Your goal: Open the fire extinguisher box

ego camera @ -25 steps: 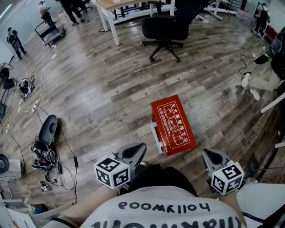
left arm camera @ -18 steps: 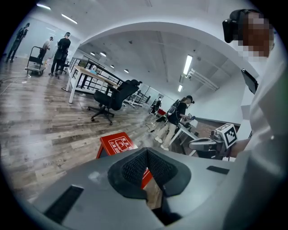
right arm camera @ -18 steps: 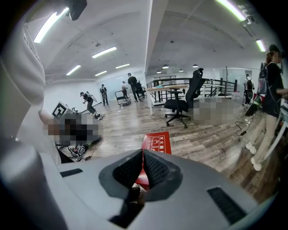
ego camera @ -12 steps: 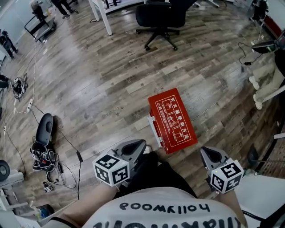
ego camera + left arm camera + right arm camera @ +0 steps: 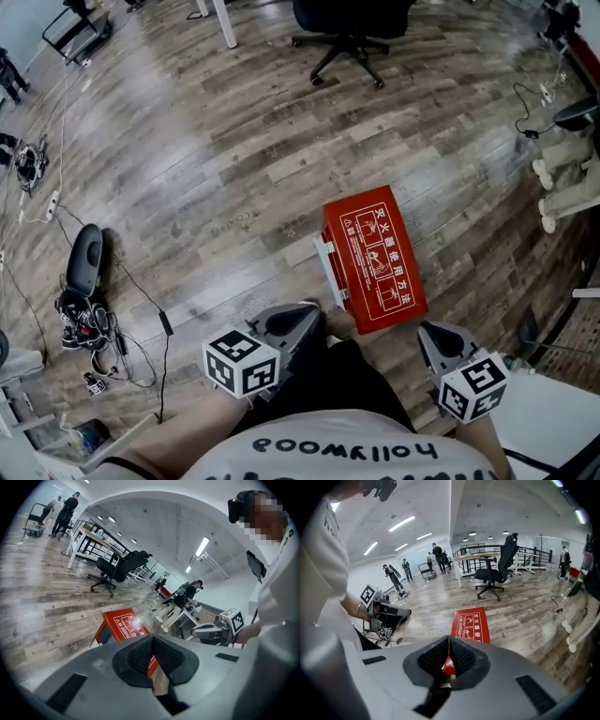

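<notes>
The red fire extinguisher box (image 5: 373,258) lies flat on the wooden floor with its printed lid up, lid down, and a pale handle and latch side (image 5: 328,272) on its left edge. My left gripper (image 5: 309,312) hangs shut just short of the box's near left corner, apart from it. Just off the near right corner, my right gripper (image 5: 429,330) is shut too, with nothing in it. In the left gripper view the box (image 5: 123,623) lies beyond the shut jaws of the left gripper (image 5: 152,641). The right gripper view shows the box (image 5: 471,623) straight ahead of the right gripper (image 5: 448,649).
A black office chair (image 5: 352,23) and a white table leg (image 5: 225,23) stand beyond the box. Cables, a black case and gear (image 5: 84,281) lie on the floor at the left. White shoes and cords (image 5: 562,183) lie at the right. Several people (image 5: 436,555) stand far off.
In the head view the box has grown larger and nearer, and the chair has slid towards the top edge. Both grippers stay shut and have closed in on the box's near corners.
</notes>
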`<state>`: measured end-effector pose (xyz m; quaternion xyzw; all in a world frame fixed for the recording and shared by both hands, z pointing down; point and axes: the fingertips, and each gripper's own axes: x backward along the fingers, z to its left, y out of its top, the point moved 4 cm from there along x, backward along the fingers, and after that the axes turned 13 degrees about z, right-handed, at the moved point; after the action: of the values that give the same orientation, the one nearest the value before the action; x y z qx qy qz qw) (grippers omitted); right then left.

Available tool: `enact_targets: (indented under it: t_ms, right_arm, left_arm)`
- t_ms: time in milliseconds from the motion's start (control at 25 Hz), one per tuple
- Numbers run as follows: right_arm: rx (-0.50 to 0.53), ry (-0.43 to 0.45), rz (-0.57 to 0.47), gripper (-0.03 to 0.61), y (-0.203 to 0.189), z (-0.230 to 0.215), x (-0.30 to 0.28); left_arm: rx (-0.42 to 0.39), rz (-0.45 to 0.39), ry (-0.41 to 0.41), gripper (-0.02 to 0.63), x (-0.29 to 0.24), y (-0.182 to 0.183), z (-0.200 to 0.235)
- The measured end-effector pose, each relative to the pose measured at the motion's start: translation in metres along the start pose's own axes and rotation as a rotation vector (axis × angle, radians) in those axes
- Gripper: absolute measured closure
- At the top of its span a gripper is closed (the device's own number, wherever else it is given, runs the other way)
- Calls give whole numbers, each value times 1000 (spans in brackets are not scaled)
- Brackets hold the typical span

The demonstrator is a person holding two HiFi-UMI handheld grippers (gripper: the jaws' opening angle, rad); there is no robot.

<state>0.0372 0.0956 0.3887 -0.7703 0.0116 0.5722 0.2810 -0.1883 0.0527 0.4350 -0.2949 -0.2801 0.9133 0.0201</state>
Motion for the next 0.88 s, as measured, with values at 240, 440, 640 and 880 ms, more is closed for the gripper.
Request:
enact_targets:
  t_ms: [240, 440, 640, 880]
  right_arm:
    - [-23, 15, 33, 568, 21, 2, -30]
    - [-48, 16, 45, 568, 31, 1, -51]
    - [-53, 27, 58, 568, 29, -3, -62]
    - [0, 83, 87, 568, 27, -8, -75]
  left_arm:
    - [27, 35, -36, 607, -13, 2, 31]
    - [6, 89, -67, 607, -25, -2, 49]
    - [30, 103, -80, 607, -42, -8, 64]
    - [16, 117, -63, 607, -66, -17, 77]
